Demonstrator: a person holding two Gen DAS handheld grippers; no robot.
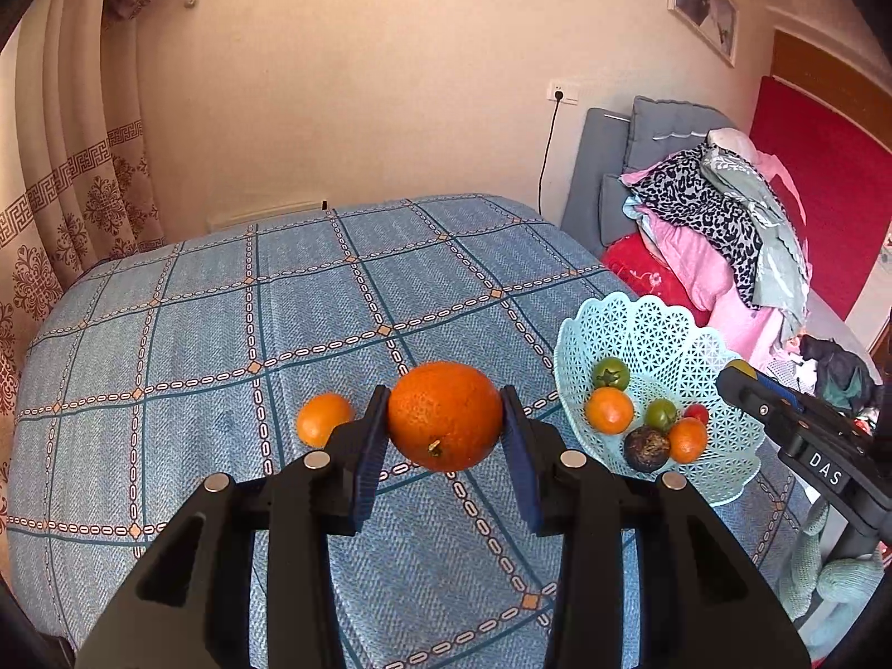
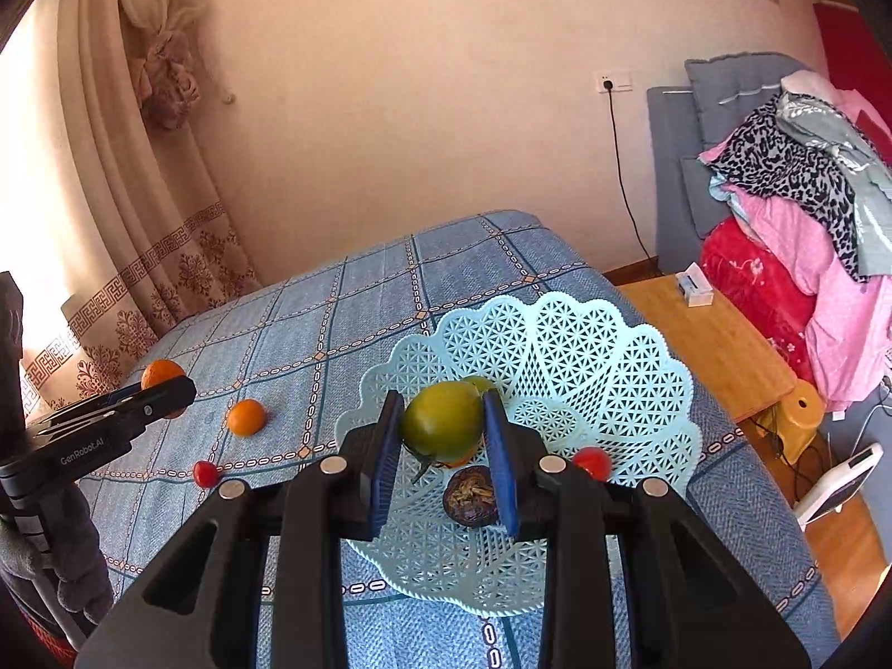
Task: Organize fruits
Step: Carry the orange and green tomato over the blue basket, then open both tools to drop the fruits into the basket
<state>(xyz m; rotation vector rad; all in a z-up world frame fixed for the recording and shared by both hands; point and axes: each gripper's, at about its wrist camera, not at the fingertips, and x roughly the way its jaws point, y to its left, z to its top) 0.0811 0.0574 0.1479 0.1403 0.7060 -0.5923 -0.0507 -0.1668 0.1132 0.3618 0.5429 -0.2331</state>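
Orange [image 1: 444, 415] fruit is clamped by the left gripper [image 1: 446, 435] above the tabletop's middle; a green fruit [image 2: 443, 421] is gripped by the right gripper [image 2: 443, 435] over the basket [image 2: 613, 368]. Release into it is judged next.

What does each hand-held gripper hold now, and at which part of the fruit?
The left hand-held gripper clamps the large orange by its two sides. The right hand-held gripper clamps a green-yellow fruit by its sides.
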